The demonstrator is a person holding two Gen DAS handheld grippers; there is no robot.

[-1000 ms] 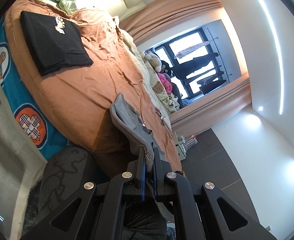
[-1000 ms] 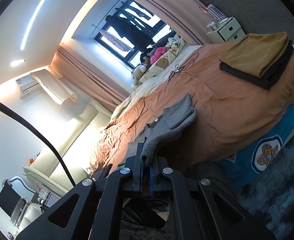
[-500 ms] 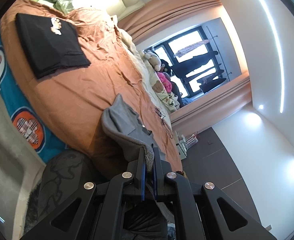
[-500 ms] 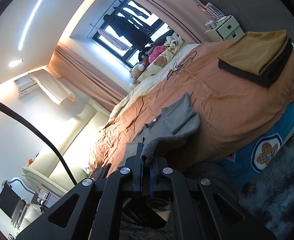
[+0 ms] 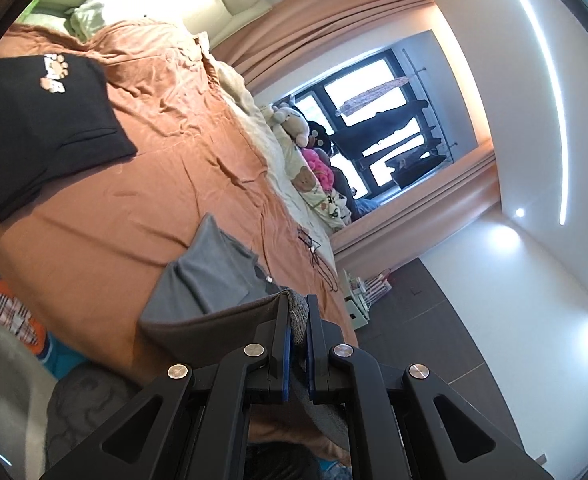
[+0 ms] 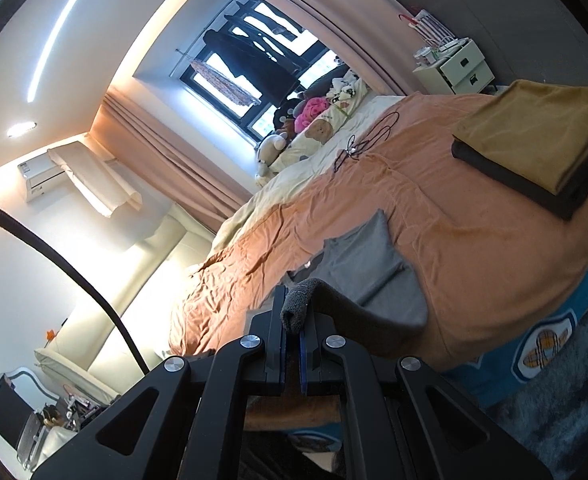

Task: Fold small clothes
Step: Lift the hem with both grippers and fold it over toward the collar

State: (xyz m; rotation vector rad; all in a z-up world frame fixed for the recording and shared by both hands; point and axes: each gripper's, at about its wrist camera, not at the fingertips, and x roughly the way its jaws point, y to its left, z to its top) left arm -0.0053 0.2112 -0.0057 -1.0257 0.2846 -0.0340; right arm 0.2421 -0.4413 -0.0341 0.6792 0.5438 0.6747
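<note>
A small grey garment (image 5: 210,276) lies partly on the orange bedspread (image 5: 142,184), its near edge lifted off the bed. My left gripper (image 5: 299,312) is shut on one corner of that raised edge, which runs taut to the left from the pinch. In the right wrist view the same grey garment (image 6: 370,272) spreads on the bedspread (image 6: 474,232) and my right gripper (image 6: 294,312) is shut on its other rolled corner. The cloth sags between the held edge and the part resting on the bed.
A folded black garment (image 5: 38,120) with a paw print lies at the bed's far left. A folded mustard piece on a dark one (image 6: 534,140) sits at the right. Soft toys (image 5: 310,160) and a black cable (image 6: 362,144) are by the window; a white nightstand (image 6: 458,68) beyond.
Both grippers have carried the garment's near edge forward over the bed and a little upward. The grey cloth now folds over itself more, and the black garment looms larger at the left.
</note>
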